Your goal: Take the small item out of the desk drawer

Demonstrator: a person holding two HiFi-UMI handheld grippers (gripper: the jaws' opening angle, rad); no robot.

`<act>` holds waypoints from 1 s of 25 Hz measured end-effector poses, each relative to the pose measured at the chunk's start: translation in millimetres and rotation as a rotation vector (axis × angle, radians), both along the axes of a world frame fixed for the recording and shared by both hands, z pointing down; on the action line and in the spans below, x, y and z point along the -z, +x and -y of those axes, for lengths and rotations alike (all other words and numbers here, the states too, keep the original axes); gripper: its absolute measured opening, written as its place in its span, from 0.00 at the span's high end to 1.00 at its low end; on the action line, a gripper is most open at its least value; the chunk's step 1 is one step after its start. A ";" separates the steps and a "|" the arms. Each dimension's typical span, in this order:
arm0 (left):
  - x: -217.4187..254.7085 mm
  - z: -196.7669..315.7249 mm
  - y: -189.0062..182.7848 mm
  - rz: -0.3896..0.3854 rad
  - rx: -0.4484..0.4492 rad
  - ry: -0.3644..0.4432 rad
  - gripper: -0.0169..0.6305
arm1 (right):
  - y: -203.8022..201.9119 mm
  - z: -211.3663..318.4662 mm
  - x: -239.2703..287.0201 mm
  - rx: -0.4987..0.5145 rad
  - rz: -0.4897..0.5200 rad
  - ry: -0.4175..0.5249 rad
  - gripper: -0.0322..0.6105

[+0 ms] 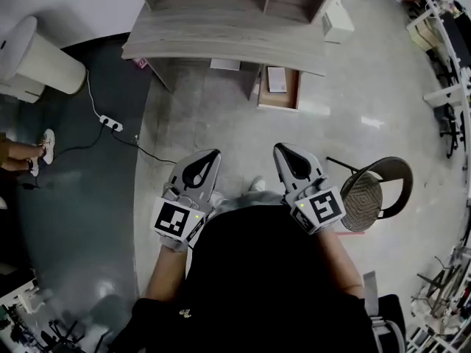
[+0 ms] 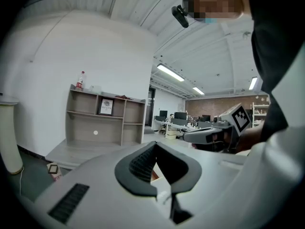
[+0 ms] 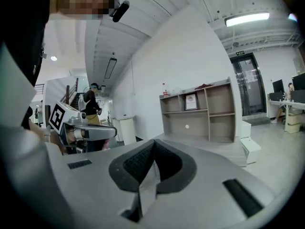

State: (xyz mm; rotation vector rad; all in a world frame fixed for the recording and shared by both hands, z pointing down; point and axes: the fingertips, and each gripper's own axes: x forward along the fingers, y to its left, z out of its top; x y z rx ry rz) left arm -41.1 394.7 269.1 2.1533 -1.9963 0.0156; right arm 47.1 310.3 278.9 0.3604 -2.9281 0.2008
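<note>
Floor (image 1: 213, 123) between person (image 1: 257, 285) and tabletop (image 1: 221, 39): open passage. Drawer (image 1: 280, 100): pulled out under the tabletop's right end, open from above. Chair (image 1: 372, 193): stands at right. Power strip (image 1: 110, 123) with cable (image 1: 151, 151): lies at left.

Open-plan office: desks (image 2: 167, 126), monitors (image 2: 180, 115)

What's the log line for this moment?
phase: pre-reach | left gripper: shut, empty | right gripper: shut, empty | drawer: open | small item: in drawer, untouched
</note>
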 end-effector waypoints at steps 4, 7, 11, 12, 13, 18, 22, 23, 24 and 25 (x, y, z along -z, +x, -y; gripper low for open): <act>-5.4 29.9 16.6 0.010 -0.017 -0.027 0.96 | 17.5 28.3 4.9 -0.041 0.027 -0.038 0.96; -9.4 51.6 31.8 0.033 -0.031 -0.059 0.96 | 36.7 53.0 1.7 -0.063 0.035 -0.045 0.96; -16.1 75.3 47.7 0.039 -0.038 -0.090 0.96 | 60.7 85.7 -9.0 -0.099 0.036 -0.065 0.96; -17.4 81.8 50.9 0.040 -0.043 -0.097 0.96 | 64.2 92.9 -8.9 -0.107 0.044 -0.072 0.96; -18.8 88.4 54.0 0.042 -0.048 -0.106 0.96 | 67.0 99.8 -8.1 -0.115 0.051 -0.081 0.96; -30.4 121.3 57.4 0.045 -0.070 -0.148 0.96 | 71.7 132.6 -10.3 -0.163 0.063 -0.110 0.96; -39.0 151.5 42.8 0.010 -0.112 -0.176 0.96 | 64.2 155.3 -19.8 -0.212 0.030 -0.121 0.96; -41.6 160.3 37.2 0.003 -0.128 -0.180 0.96 | 59.2 161.8 -20.4 -0.230 0.028 -0.128 0.96; -44.1 169.9 30.7 -0.004 -0.145 -0.183 0.96 | 54.2 168.5 -22.3 -0.246 0.024 -0.128 0.96; -46.4 180.1 23.7 -0.013 -0.162 -0.186 0.96 | 49.1 175.5 -24.8 -0.264 0.017 -0.125 0.96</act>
